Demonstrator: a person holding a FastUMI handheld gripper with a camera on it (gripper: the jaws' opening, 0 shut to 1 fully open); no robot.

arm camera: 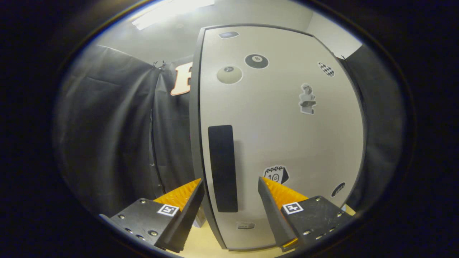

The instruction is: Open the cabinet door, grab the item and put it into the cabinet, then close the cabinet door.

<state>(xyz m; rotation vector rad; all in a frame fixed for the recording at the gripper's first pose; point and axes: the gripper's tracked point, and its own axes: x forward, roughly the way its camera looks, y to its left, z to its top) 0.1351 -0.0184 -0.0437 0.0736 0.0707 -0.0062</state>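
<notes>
Facing the cabinet door [279, 136], the tongs [231, 190] stand wide open and hold nothing; the dark vertical handle [222, 168] of the door lies just ahead, in the gap between the two fingers. The door is shut, pale and smooth, with a dark edge at its left side. Several stickers are on it: a black billiard ball [256, 61] with the number 8, a pale ball [229, 75] beside it, a small checkered oval [326, 68], a grey bust figure [307, 99], and a calendar sticker [276, 174] showing 10, just beyond the right finger. A small label [245, 225] near the bottom is too blurred to read. The cabinet stands on a light wooden table [204, 240]. Black cloth [107, 136] hangs at both sides, and a ceiling light [168, 12] glows above.
</notes>
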